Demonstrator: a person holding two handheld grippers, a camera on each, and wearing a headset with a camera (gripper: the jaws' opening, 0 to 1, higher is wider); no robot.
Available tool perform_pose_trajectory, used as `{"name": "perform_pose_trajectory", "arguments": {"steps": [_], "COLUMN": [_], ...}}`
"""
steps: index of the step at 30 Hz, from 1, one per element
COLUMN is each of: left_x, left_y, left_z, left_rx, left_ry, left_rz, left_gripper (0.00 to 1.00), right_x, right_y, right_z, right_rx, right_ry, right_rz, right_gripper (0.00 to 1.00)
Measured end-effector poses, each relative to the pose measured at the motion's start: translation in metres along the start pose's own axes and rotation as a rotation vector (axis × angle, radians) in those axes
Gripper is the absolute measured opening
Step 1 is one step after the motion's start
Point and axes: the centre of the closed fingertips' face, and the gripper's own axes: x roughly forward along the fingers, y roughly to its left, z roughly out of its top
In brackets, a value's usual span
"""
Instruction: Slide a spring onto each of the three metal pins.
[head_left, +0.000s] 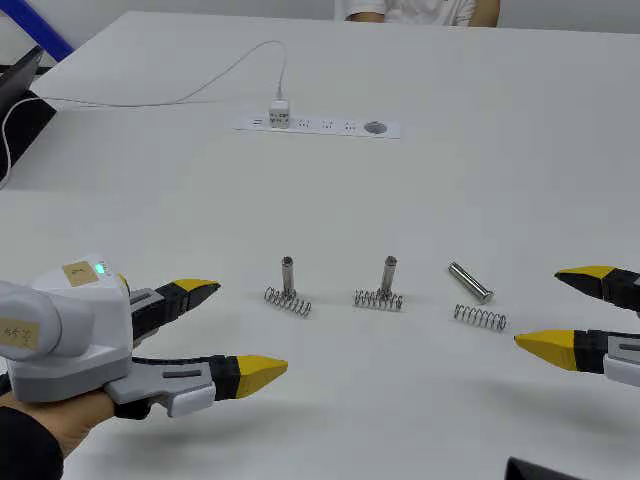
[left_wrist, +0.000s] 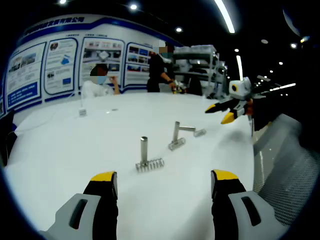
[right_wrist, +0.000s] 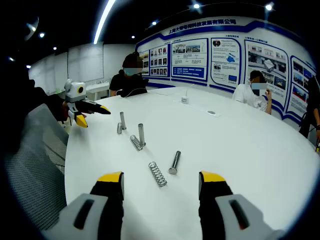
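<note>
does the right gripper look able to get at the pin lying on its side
Probably yes: the right gripper is open and faces the lying pin over bare table; only a loose spring lies close beside it.

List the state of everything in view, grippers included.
Left pin: upright, bare.
Middle pin: upright, bare.
Right pin: lying flat, bare.
Left spring: lying loose, unmounted.
Middle spring: lying loose, unmounted.
Right spring: lying loose, unmounted.
Left gripper: open, empty.
Right gripper: open, empty.
Charger: plugged into power strip.
</note>
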Motion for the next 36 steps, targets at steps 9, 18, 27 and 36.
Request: {"name": "perform_pose_trajectory", "arguments": {"steps": [9,18,27,36], "left_x": [0.000,0.002,0.002,0.002], "left_y": [-0.001,0.001,0.000,-0.001], "left_z": [-0.002,-0.004,-0.006,-0.005], "left_rx": [-0.004,-0.008,-0.011,-0.011], "left_ry": [0.006,0.007,0.010,0.007], "left_rz": [-0.001,-0.002,-0.003,-0.004], "left_gripper": [0.78,0.78,0.78,0.78], "right_x": [-0.001,0.000,-0.002,0.004], "right_y": [0.000,-0.003,-0.004,-0.012], "right_z": [-0.001,0.002,0.000,0.011], "right_rx": [0.012,0.006,0.013,0.011], "right_ry": [0.006,0.019,0.030,0.045], "right_rz": [-0.007,-0.015,-0.023,-0.036], "right_gripper": [0.61,0.61,0.59,0.53]}}
